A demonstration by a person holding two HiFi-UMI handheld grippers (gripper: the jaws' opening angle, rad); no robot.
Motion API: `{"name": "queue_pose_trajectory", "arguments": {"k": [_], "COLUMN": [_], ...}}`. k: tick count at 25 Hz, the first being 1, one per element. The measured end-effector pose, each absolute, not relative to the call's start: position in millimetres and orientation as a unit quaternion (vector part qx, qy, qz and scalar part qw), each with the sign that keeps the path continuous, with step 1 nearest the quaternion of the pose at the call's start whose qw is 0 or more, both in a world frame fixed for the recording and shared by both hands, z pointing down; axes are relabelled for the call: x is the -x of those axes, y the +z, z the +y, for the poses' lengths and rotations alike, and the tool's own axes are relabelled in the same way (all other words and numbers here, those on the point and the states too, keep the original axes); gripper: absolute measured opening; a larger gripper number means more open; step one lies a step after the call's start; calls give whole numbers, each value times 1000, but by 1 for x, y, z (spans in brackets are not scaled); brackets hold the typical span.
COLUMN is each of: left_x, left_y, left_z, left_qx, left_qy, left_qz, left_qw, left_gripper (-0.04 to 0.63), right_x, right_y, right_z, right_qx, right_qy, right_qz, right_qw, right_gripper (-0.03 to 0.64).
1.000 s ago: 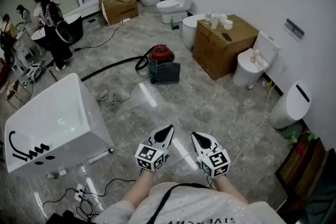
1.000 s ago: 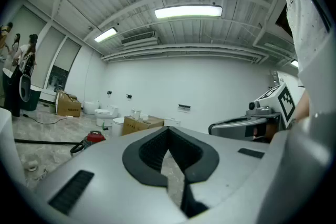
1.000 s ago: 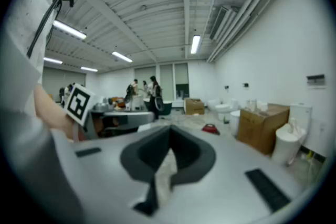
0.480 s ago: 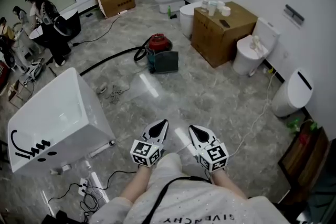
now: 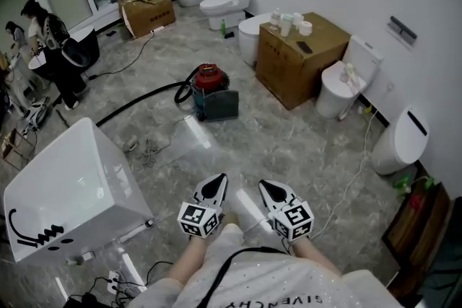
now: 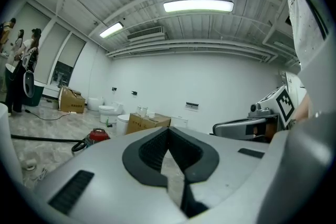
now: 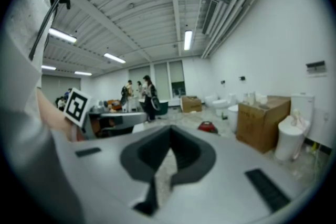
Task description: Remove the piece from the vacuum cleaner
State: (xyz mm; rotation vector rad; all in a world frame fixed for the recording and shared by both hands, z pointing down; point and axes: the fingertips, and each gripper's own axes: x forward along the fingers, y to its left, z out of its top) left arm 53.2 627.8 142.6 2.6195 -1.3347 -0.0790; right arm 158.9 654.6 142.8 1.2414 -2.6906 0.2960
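Note:
The vacuum cleaner stands on the floor in the middle of the room in the head view, with a red round top, a dark boxy body and a black hose that runs off to the left. It shows small and far in the left gripper view and the right gripper view. My left gripper and right gripper are held side by side close to my body, well short of the vacuum cleaner. Both are shut with nothing between the jaws.
A white bathtub lies at the left with cables on the floor beside it. A large cardboard box and several toilets line the right wall. People stand at the far left. Another cardboard box sits at the back.
The view has moved forward a little and the vacuum cleaner sits slightly nearer. Both grippers stay shut and side by side.

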Motion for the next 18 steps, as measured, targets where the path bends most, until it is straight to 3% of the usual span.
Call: {"name": "queue_pose_trajectory", "arguments": {"k": [18], "left_x": [1], "left_y": [153], "left_z": [449], "left_qx": [-890], "left_qy": [-1], "left_qz": [-447], "left_qw": [90], "left_gripper": [22], "right_x": [-105], "right_y": [154], "right_z": [463], "right_qx": [-416], "right_qy": [109], "right_qz": [-899], "right_qw": [79], "right_gripper": [14]}}
